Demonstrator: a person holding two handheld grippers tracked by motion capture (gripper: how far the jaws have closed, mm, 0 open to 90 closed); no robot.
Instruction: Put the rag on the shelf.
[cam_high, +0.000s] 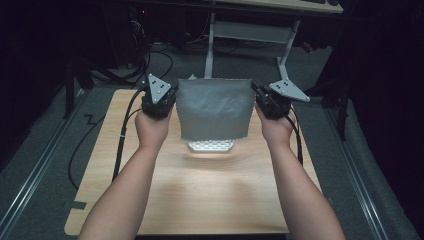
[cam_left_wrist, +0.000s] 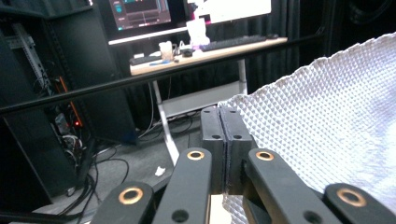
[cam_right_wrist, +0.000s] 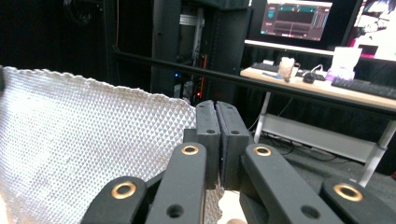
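Observation:
A grey-white waffle-textured cloth (cam_high: 214, 109) hangs stretched between my two grippers above the wooden table (cam_high: 200, 200). My left gripper (cam_high: 172, 97) is shut on the cloth's upper left corner, and my right gripper (cam_high: 256, 95) is shut on its upper right corner. In the left gripper view the black jaws (cam_left_wrist: 225, 135) press together with the cloth (cam_left_wrist: 327, 126) spreading to their right. In the right gripper view the jaws (cam_right_wrist: 217, 133) are pressed together with the cloth (cam_right_wrist: 84, 149) spreading to their left. The cloth's lower end (cam_high: 211, 145) rests folded on the table.
Beyond the table's far edge stands a white-legged desk (cam_high: 250, 35) over a grey floor with cables. A black bar (cam_left_wrist: 140, 80) crosses in front of a desk with monitors and a keyboard (cam_right_wrist: 364, 86). Black cables (cam_high: 122, 135) trail from the grippers.

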